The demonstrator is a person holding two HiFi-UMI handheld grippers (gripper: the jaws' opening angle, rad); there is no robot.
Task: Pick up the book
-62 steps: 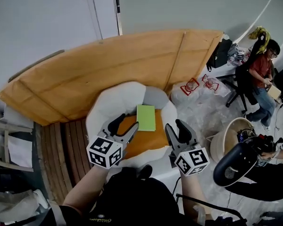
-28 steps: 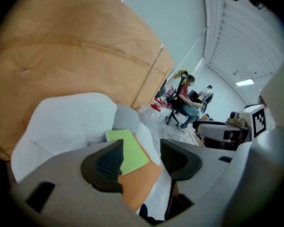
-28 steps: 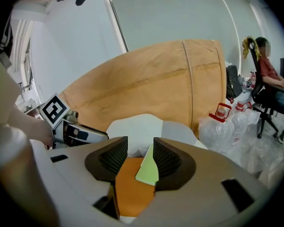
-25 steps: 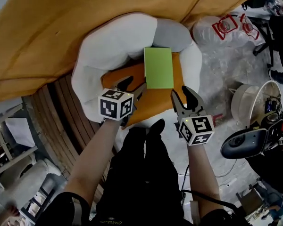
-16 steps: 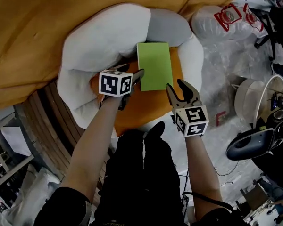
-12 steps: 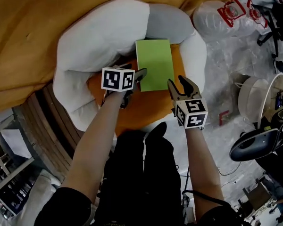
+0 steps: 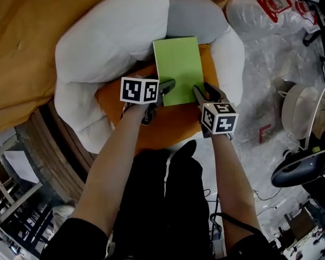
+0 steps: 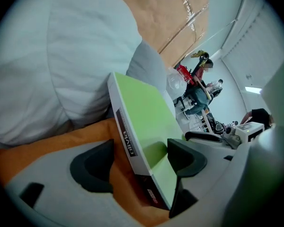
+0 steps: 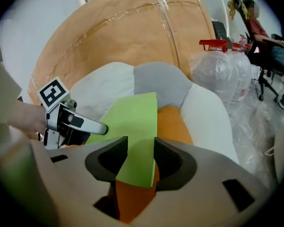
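Note:
A bright green book [image 7: 178, 68] lies flat on the orange seat cushion [image 7: 173, 124] of a white padded armchair [image 7: 105, 34]. My left gripper [image 7: 161, 93] is at the book's near left corner. In the left gripper view that gripper [image 8: 141, 148] has its jaws opening, with the book's [image 8: 142, 110] white spine edge between them and a gap on the left side. My right gripper [image 7: 206, 92] is at the near right corner. In the right gripper view the book's [image 9: 132, 122] corner runs between the jaws of that gripper [image 9: 141, 143], which stand apart.
A large brown paper-wrapped panel [image 7: 32, 47] stands behind the chair. Wooden slats [image 7: 49, 140] lie to the left. Plastic bags [image 7: 260, 7], a white bin [image 7: 303, 104] and a dark rounded device [image 7: 298, 169] are on the floor at the right. A seated person [image 9: 262, 30] is farther off.
Both grippers have come down and forward from above the cushion to the book's near corners. The left gripper's jaws have spread wider. The book has not moved.

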